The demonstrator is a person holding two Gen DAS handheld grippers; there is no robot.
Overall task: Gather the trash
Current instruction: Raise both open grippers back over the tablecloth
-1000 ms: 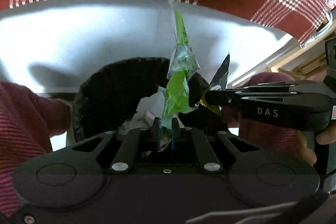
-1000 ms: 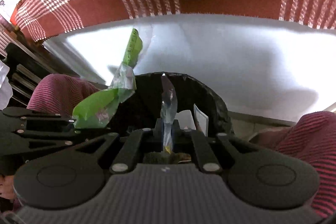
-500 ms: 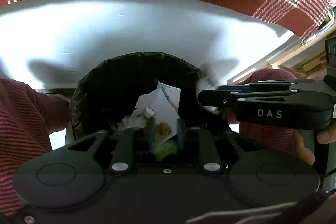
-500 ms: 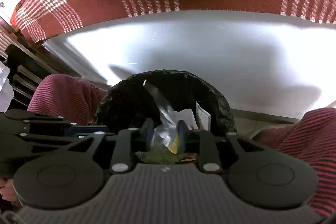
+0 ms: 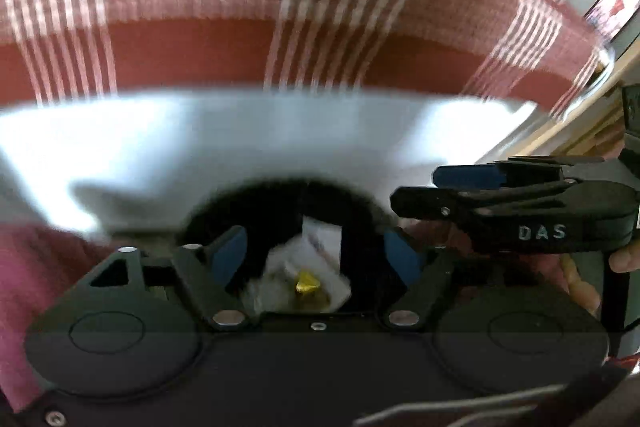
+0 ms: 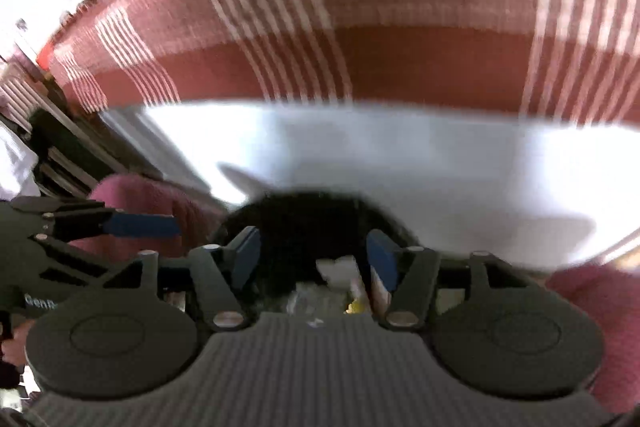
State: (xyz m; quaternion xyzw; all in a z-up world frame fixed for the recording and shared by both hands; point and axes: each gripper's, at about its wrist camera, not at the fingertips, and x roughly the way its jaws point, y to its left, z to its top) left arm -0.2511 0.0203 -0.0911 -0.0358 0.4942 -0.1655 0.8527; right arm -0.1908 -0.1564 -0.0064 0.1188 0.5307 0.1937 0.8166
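Motion blur smears both views. The black bin [image 5: 280,203] shows only its far rim at six o'clock; its crumpled trash [image 5: 304,279] is indistinct, partly hidden by gripper bodies.

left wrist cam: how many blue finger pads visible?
3. Two on the left gripper: one pad left of the black bin, one pad right of it. One on the right gripper's fingers, upper right; its other pad is hidden.

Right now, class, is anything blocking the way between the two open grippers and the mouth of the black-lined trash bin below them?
Nothing visible does. The left gripper and right gripper, both just opened and empty, hang over the black-lined trash bin; its mouth is uncovered, with white paper scraps lying inside.
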